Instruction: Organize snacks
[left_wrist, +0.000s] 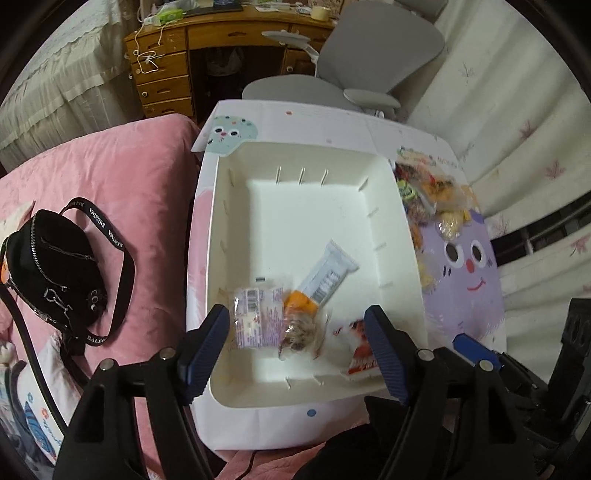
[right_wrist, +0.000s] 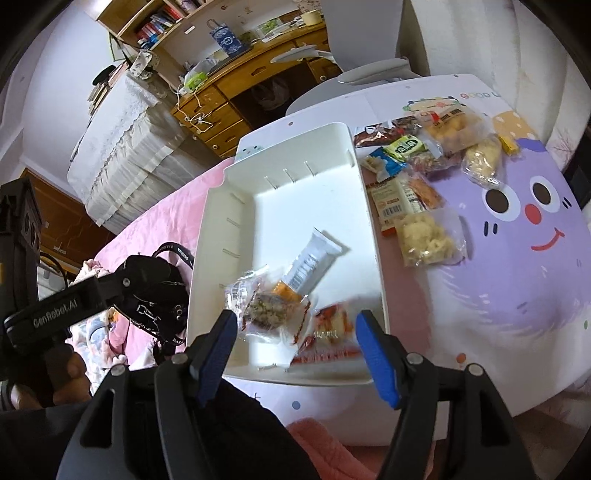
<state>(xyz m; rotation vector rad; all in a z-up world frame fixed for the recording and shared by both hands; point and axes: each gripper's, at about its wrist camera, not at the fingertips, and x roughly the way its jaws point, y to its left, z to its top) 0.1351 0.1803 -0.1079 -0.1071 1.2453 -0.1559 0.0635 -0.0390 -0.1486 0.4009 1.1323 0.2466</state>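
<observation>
A white plastic bin (left_wrist: 314, 155) sits on a cartoon-print mat (left_wrist: 465, 295). At its near end lie a grey-white bar (left_wrist: 328, 273), a pale purple packet (left_wrist: 255, 317), an orange packet (left_wrist: 301, 302), a clear packet of brown pieces (left_wrist: 301, 334) and a red-and-white packet (left_wrist: 358, 347). My left gripper (left_wrist: 295, 325) hovers open over these packets, its pads touching none. My right gripper (right_wrist: 295, 325) is open too, above the bin's (right_wrist: 295, 133) near end and the red-and-white packet (right_wrist: 332, 325). Several more snacks (right_wrist: 424, 162) are piled on the mat to the right of the bin.
A black shoulder bag (left_wrist: 55, 273) lies on the pink bedding (left_wrist: 110, 166) left of the bin. A grey office chair (left_wrist: 369, 55) and a wooden desk (left_wrist: 221, 33) stand beyond the mat. A hand (right_wrist: 62, 380) holds the left gripper's handle at the lower left.
</observation>
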